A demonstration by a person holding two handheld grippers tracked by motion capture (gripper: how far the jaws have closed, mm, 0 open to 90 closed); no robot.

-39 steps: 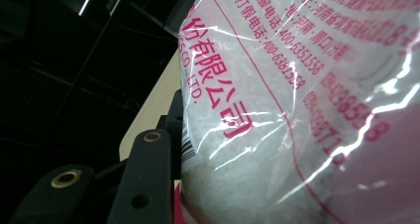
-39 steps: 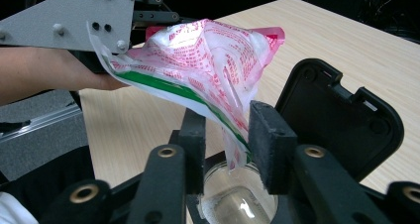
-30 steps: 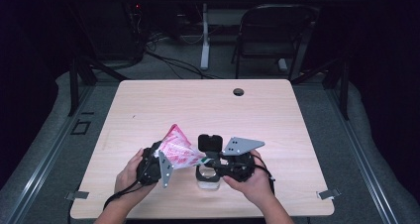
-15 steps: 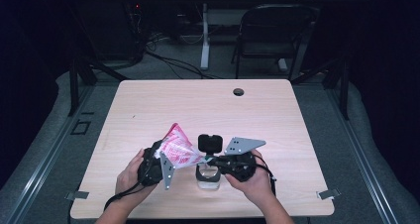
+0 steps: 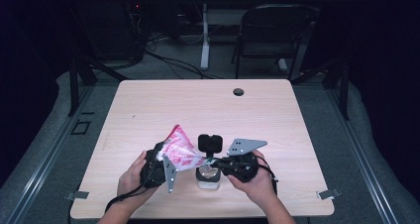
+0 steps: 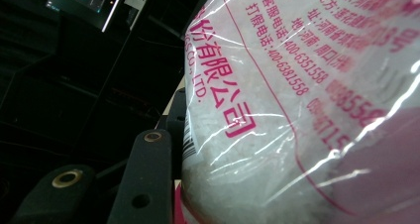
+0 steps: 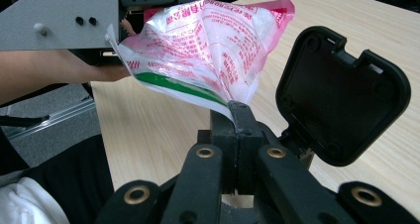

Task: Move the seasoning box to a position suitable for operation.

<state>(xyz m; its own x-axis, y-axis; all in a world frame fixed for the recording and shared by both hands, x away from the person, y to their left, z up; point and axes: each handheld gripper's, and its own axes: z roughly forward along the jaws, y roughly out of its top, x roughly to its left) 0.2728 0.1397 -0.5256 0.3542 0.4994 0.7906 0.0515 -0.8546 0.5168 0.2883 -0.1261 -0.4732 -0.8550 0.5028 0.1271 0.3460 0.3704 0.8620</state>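
Right now a clear plastic bag (image 5: 181, 151) with pink print and white grains inside is hanging in the air just above the near edge of the table (image 5: 148, 110), stretched between both grippers. The left gripper (image 5: 157, 165) is clamping the full body of the bag, with one black jaw lying against the film in the left gripper view. The right gripper (image 7: 236, 116) is pinching a lower corner of the bag (image 7: 208, 50), its jaws having just closed tight on the thin film. Directly under that corner a clear container (image 5: 208, 177) is standing on the table, its black hinged lid (image 7: 341, 95) standing open and upright beside the right gripper.
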